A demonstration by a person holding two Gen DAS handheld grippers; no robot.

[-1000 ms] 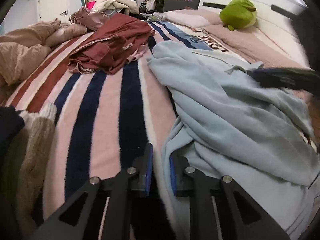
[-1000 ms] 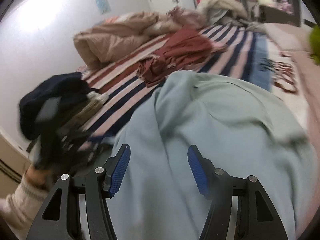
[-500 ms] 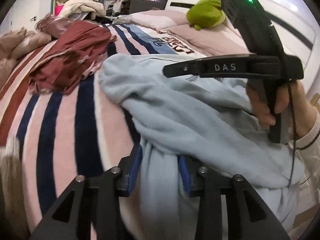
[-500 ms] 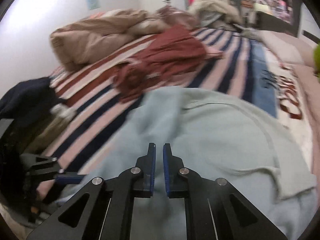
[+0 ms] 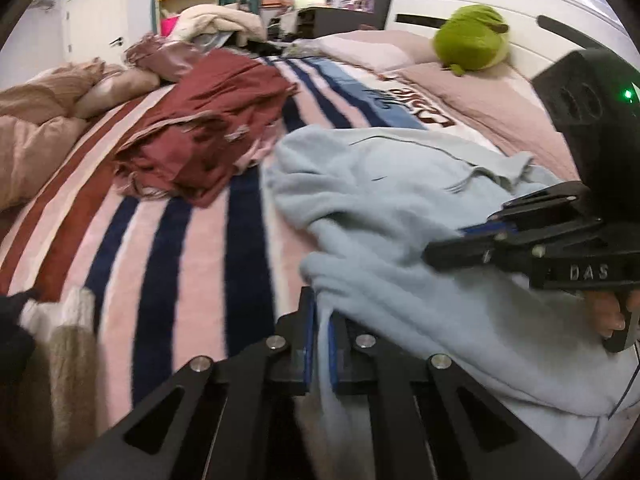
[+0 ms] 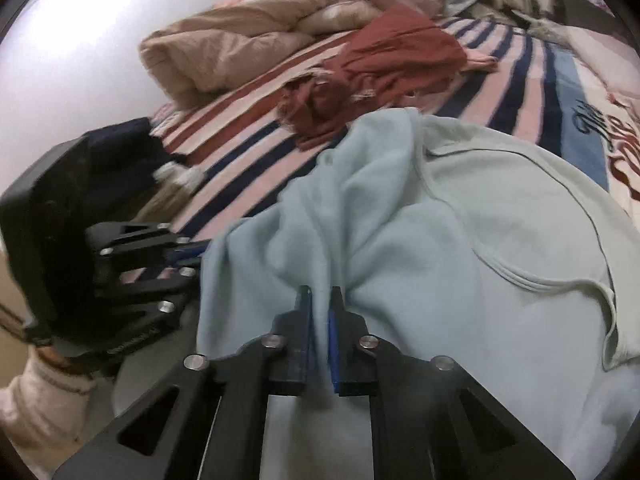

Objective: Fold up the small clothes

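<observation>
A light blue fleece garment (image 5: 400, 200) lies crumpled on the striped bed blanket (image 5: 192, 256). My left gripper (image 5: 318, 320) is shut on a fold at the garment's near edge. My right gripper (image 6: 320, 312) is shut on another fold of the same garment (image 6: 460, 240). The right gripper also shows in the left wrist view (image 5: 472, 240) at the right, pinching the cloth. The left gripper shows in the right wrist view (image 6: 192, 254) at the left edge of the garment.
A dark red garment (image 5: 208, 120) lies in a heap beyond the blue one. A beige duvet (image 6: 224, 44) is bunched at the far left. A knit beige item (image 5: 60, 344) and dark cloth lie near left. A green plush toy (image 5: 472, 40) sits by the headboard.
Both grippers closed on folds of the light blue garment; the left one was open around cloth half a second ago. The right gripper dropped lower onto the garment.
</observation>
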